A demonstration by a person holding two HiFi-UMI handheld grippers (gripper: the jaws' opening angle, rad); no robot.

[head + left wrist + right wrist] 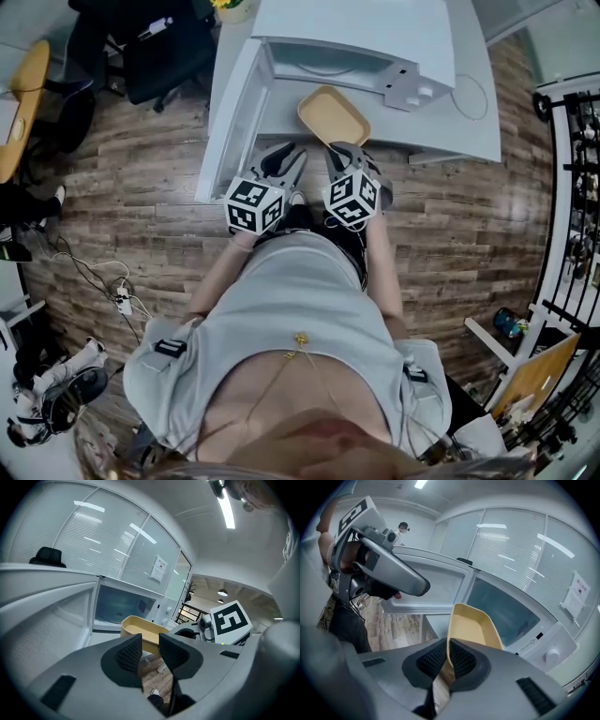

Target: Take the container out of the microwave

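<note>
A shallow yellow container (pixel 333 114) hangs in front of the open white microwave (pixel 375 37), outside its cavity and tilted. My right gripper (pixel 341 153) is shut on the container's near rim. In the right gripper view both pads pinch the rim of the container (pixel 472 626) at the right gripper (pixel 448 657), with the microwave cavity (pixel 506 609) behind. My left gripper (pixel 284 161) is just left of the container, open, with nothing between its jaws. The left gripper view shows the left gripper (pixel 150 651) with floor in the gap and the container (pixel 139 627) beyond.
The microwave door (pixel 234 112) stands swung open to the left, beside my left gripper. The microwave sits on a white table (pixel 469 127). A black office chair (pixel 159 47) stands at the back left, cables (pixel 112 291) lie on the wooden floor, and a black rack (pixel 572 187) lines the right.
</note>
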